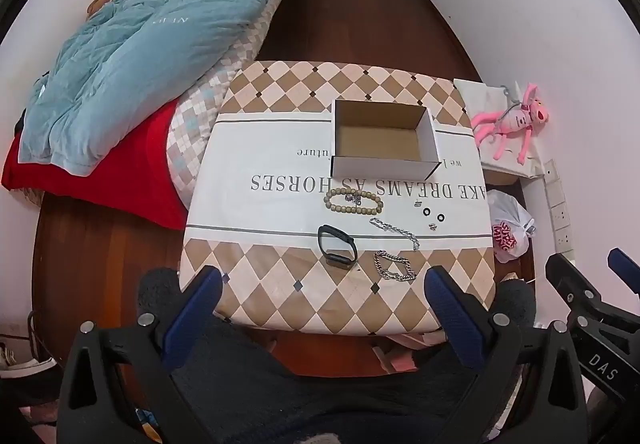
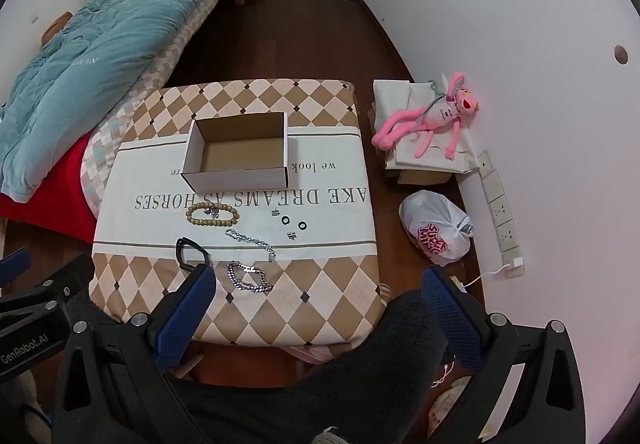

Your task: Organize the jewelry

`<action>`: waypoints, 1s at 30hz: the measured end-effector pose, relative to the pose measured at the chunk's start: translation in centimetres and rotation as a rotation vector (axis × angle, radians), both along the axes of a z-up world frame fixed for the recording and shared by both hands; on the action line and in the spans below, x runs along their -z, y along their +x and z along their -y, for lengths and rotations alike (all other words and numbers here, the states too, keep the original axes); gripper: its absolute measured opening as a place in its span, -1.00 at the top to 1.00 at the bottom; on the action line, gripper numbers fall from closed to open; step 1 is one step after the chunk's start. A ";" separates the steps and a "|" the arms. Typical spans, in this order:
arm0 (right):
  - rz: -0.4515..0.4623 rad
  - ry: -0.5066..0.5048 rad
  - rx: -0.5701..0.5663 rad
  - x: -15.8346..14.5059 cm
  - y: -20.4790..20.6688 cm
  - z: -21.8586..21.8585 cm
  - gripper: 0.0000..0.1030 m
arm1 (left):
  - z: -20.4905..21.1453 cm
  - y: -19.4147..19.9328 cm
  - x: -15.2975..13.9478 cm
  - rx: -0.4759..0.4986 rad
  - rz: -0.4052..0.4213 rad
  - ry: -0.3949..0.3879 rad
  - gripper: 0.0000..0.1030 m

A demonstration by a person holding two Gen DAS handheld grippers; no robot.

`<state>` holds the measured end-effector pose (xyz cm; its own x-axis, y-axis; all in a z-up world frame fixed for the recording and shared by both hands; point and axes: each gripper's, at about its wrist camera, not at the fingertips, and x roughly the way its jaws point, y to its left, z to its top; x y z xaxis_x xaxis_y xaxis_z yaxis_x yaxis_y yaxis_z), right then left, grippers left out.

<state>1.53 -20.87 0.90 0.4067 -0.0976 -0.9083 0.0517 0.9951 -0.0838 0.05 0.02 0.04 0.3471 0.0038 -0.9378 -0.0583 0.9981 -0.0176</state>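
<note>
An open cardboard box (image 1: 384, 141) (image 2: 238, 151) with nothing in it stands on the cloth-covered table (image 1: 280, 292) (image 2: 320, 304). In front of it lie a wooden bead bracelet (image 1: 354, 201) (image 2: 212, 214), a thin silver chain (image 1: 396, 230) (image 2: 252, 240), a thick silver chain bracelet (image 1: 394, 266) (image 2: 249, 276), a black smart band (image 1: 337, 246) (image 2: 192, 250), two black rings (image 1: 434, 214) (image 2: 294, 222) and small earrings (image 1: 432, 226) (image 2: 292, 234). My left gripper (image 1: 324, 284) and right gripper (image 2: 320, 284) hover open above the table's near edge, holding nothing.
A bed with a blue quilt (image 1: 140, 43) (image 2: 80, 55) and red sheet (image 1: 132, 171) lies left of the table. To the right, by the wall, are a pink plush toy (image 1: 512, 123) (image 2: 432, 119) on folded cloth, a white plastic bag (image 2: 438, 230) and a power strip (image 2: 500, 211).
</note>
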 end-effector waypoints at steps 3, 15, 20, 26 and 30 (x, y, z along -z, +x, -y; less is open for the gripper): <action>-0.002 -0.003 0.001 0.0 0.0 0.0 -1.00 | 0.1 -0.1 -0.1 -0.011 0.008 0.008 -1.00; 0.001 0.007 -0.007 -0.1 0.0 0.2 -1.00 | 0.6 0.0 -0.9 0.003 0.007 0.003 -1.00; -0.006 0.005 -0.014 -0.1 0.3 -0.3 -1.00 | 0.7 0.3 -0.9 0.000 0.012 0.005 -1.00; -0.006 0.006 -0.009 0.1 0.1 -0.1 -1.00 | 0.3 0.2 -0.7 0.006 0.014 0.006 -1.00; -0.008 0.005 -0.009 0.1 0.2 0.0 -1.00 | 0.3 0.2 -0.7 0.006 0.016 0.006 -1.00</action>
<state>1.75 -20.89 0.82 0.4004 -0.0893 -0.9120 0.0422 0.9960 -0.0790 0.27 -0.28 0.75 0.3616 0.0078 -0.9323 -0.0524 0.9986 -0.0120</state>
